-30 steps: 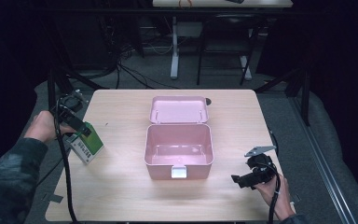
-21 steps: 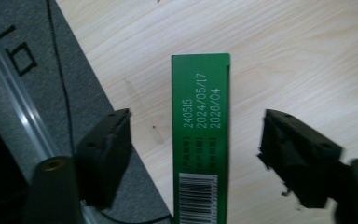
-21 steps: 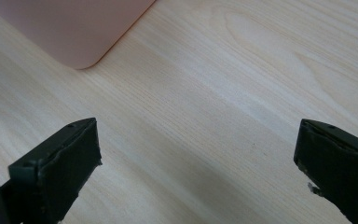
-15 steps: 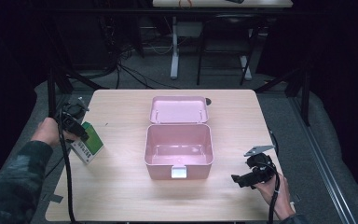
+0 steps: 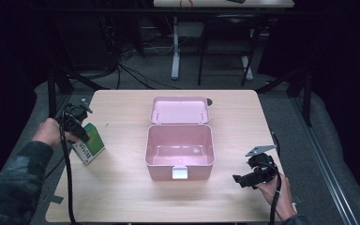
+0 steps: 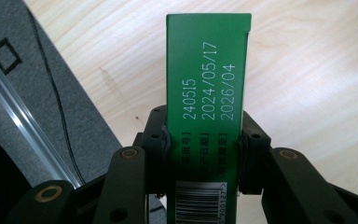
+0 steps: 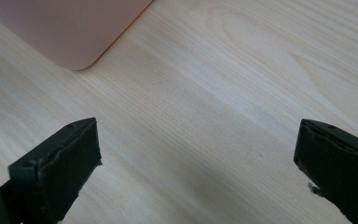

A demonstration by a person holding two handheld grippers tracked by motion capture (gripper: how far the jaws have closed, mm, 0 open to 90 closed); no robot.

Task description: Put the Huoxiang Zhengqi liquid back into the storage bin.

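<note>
Pale wooden table (image 5: 122, 187) in a dark room bears a green carton (image 6: 208, 93) near its left edge, pinched on both narrow sides by the left gripper (image 6: 205, 140), whose jaws have just been closing onto it. Well apart to the right sits an open pink box (image 5: 180, 150), and beyond it the right gripper (image 7: 200, 163) rests with jaws spread wide over bare wood

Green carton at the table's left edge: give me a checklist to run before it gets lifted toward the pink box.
1. Left tongs on the green carton: ok, jaws have just been closing and both pads press its sides.
2. Carton lifted off the table: cannot tell.
3. Pink box open, lid back: ok.
4. Box interior free: ok.
5. Right tongs away from the box: ok, open over bare wood.
</note>
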